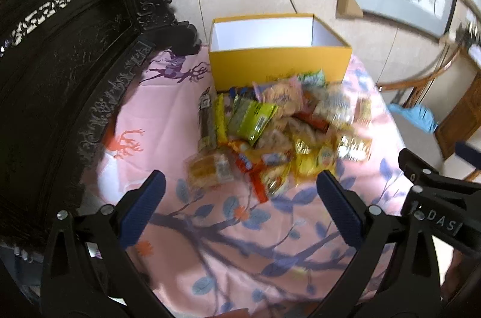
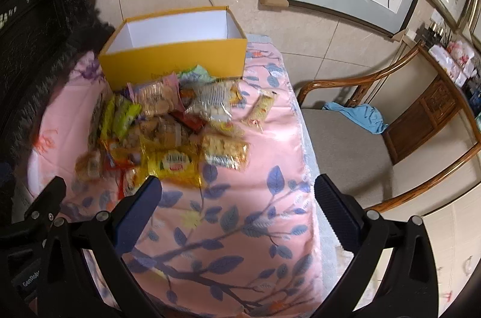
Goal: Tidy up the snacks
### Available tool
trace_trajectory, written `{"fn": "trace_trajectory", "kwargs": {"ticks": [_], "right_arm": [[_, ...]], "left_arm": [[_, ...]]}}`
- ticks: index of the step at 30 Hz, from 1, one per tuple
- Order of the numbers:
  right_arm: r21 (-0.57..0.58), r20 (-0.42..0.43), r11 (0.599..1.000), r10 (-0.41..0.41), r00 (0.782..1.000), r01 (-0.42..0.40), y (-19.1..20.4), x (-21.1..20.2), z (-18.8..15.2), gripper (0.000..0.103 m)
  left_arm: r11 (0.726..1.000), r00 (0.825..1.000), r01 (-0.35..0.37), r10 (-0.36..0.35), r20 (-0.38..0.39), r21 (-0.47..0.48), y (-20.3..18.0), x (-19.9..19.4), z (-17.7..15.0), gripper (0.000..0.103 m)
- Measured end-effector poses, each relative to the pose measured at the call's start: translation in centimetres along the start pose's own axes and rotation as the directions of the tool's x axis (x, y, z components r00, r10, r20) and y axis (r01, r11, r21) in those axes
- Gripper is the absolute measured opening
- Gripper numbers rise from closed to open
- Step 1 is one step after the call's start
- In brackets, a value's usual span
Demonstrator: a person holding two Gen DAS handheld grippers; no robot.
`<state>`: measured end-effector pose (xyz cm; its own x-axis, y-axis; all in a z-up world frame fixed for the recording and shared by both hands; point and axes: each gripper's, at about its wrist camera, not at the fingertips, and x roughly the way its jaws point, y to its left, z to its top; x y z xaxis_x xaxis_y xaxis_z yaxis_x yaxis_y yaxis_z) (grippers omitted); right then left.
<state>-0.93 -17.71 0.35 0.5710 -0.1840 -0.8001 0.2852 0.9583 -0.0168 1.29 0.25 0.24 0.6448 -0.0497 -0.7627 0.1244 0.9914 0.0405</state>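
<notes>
Nearest the left wrist camera, the left gripper (image 1: 240, 182) hangs over the pink cloth (image 1: 210, 243) with its blue-padded jaws spread wide and nothing between them. The right gripper (image 2: 237, 185) hangs the same way in its own view, jaws wide apart and empty; its black frame also shows at the right edge of the left view.

Just beyond the left jaws' tips lies the heap of snacks (image 1: 270, 131), wrapped packets in yellow, green, orange and clear film piled loosely on the cloth. A bread-like packet (image 1: 207, 170) sits at the near left edge of the heap, just ahead of the left finger. From the right gripper the same heap (image 2: 168, 131) lies ahead and to the left of the jaws, with a yellow packet (image 2: 177, 164) just beyond the left finger's tip and one slim packet (image 2: 261, 110) lying apart to the heap's right.

Behind the heap, touching its far edge, stands an open yellow box (image 1: 279, 62) with a white interior; no snack shows inside. Farther right of the right jaws stands a wooden armchair (image 2: 360, 143) with a blue cloth (image 2: 360, 113) on its seat.
</notes>
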Motion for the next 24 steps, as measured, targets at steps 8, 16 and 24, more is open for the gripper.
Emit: {"fn": "trace_trajectory", "kwargs": {"ticks": [8, 16, 24], "right_arm": [[0.145, 0.041, 0.982, 0.12, 0.992, -0.125, -1.9, -2.0, 2.4, 0.102], [0.16, 0.124, 0.977, 0.119, 0.985, -0.138, -2.1, -5.3, 0.7, 0.102], [0.164, 0.074, 0.976, 0.132, 0.988, -0.142, -2.2, -4.5, 0.4, 0.102]], "left_arm": [[0.929, 0.98, 0.197, -0.192, 0.047, -0.312, 2.7, -1.1, 3.2, 0.101], [0.889, 0.98, 0.196, -0.183, 0.072, -0.414, 4.5, -2.2, 0.7, 0.101], [0.861, 0.929, 0.355, -0.28, 0.244, -0.364, 4.7, -4.9, 1.3, 0.101]]}}
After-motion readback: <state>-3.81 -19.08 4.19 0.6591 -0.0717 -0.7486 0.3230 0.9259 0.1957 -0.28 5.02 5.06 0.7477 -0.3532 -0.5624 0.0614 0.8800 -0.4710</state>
